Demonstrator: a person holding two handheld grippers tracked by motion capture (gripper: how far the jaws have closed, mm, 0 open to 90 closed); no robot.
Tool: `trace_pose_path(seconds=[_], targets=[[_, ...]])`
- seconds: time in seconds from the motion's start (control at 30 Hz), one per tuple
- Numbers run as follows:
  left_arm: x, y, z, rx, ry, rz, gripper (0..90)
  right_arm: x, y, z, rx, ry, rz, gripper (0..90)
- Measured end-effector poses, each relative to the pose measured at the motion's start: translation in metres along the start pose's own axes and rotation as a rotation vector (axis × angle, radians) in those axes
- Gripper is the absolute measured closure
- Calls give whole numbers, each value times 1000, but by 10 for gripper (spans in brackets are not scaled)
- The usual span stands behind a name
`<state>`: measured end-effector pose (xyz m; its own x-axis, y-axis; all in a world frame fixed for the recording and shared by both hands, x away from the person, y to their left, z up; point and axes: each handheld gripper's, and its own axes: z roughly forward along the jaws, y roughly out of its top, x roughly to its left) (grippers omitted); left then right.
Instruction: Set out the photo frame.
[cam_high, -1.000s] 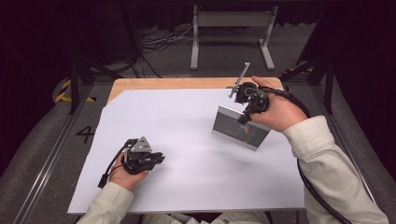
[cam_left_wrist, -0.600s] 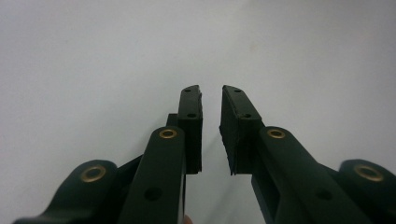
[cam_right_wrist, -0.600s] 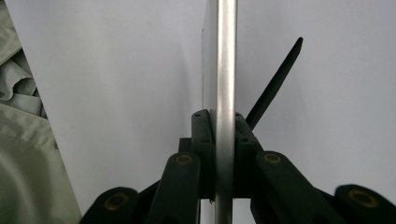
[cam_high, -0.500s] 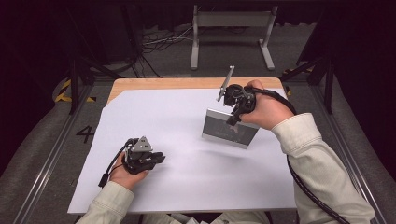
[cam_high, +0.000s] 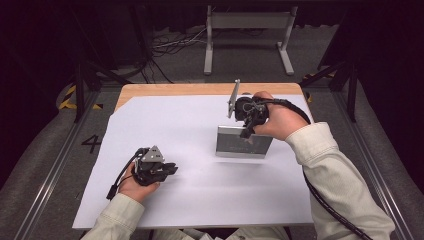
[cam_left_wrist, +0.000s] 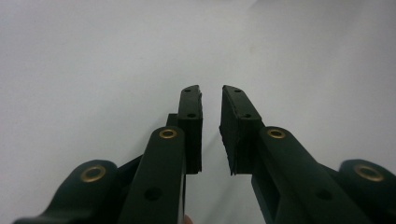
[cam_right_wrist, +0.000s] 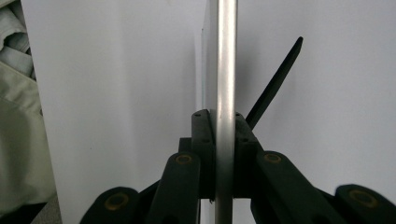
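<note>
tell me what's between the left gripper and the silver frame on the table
Nothing: in the high view only bare white sheet separates the left gripper from the silver frame.

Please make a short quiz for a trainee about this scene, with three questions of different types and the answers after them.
1. True or false: the left gripper is clamped on the metal frame.
2. Multiple choice: what lies between the jaws of the right gripper? A) a silver edge of the metal frame, B) a cable, C) nothing.
3. Short answer: in the right gripper view, what dark part slants out behind the frame?

Key
1. False. In the left gripper view its jaws stand slightly apart over the bare white sheet, with nothing between them.
2. A. The jaws press on the silver edge from both sides.
3. A thin black strut, probably the frame's back stand.
</note>
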<state>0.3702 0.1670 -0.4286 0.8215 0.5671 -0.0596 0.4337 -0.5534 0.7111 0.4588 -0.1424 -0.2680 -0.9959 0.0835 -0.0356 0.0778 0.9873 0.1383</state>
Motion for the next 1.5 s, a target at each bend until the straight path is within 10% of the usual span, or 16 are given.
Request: trace_pose_path(seconds=[0.83,1.5], targets=[[0,1,1,0,-1,4,786,-8,-1,18,19,43,-16,833],[0,1,2,3,-8,4,785,-17,-7,14,-37,-86,45,579]])
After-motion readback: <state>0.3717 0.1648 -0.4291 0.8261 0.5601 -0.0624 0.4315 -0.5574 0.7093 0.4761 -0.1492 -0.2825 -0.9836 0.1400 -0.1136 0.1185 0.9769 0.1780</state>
